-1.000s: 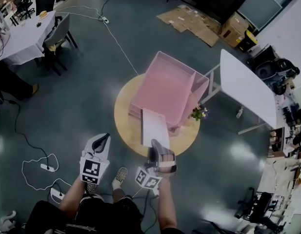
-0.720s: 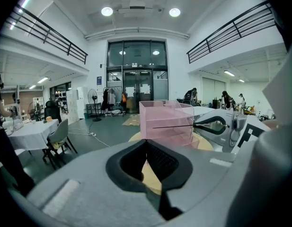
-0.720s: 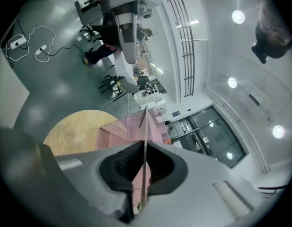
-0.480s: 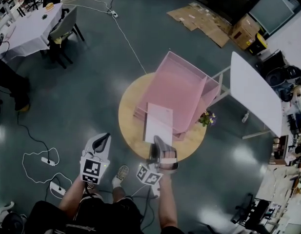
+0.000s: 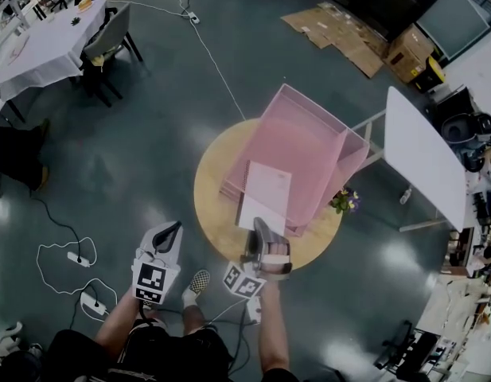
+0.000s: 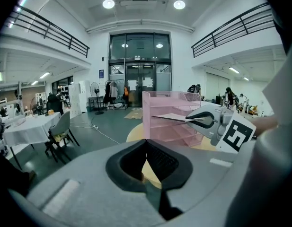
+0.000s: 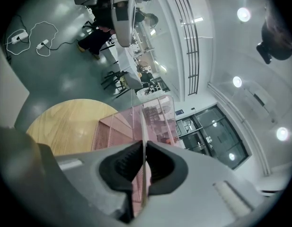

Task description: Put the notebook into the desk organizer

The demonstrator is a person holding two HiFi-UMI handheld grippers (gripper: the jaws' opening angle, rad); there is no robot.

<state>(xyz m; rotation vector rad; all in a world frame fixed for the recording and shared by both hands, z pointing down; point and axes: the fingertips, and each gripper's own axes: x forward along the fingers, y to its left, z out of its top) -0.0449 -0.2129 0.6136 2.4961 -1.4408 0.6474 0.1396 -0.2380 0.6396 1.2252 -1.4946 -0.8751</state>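
**Notebook carried farther over the pink organizer, right jaws clamped on it**

Since the earlier frame the notebook (image 5: 266, 194) has moved away from the table's near edge and reaches deeper across the organizer (image 5: 313, 138). The left gripper has barely shifted.

Right gripper (image 7: 144, 167): ribbed dark pads closed on the notebook's near edge. In the right gripper view the notebook shows only as a thin pale line. In the head view it is a flat white rectangle, held level and off the table, with its far half above the organizer's front. The right forearm reaches forward and is cut off at the frame bottom.

Left gripper (image 6: 148, 161): jaw tips together, nothing between them. It hangs short of the table's near-left edge, well apart from the notebook.

The organizer is pink wire mesh, boxy and tiered, standing on the far-right part of the round wooden table (image 5: 216, 213). Its shelves show only in the left gripper view; from above, the top tray hides them.

At the table's right edge there is a small flowering thing (image 5: 346, 201), too small to make out. Beside it stands a white tabletop (image 5: 424, 161).
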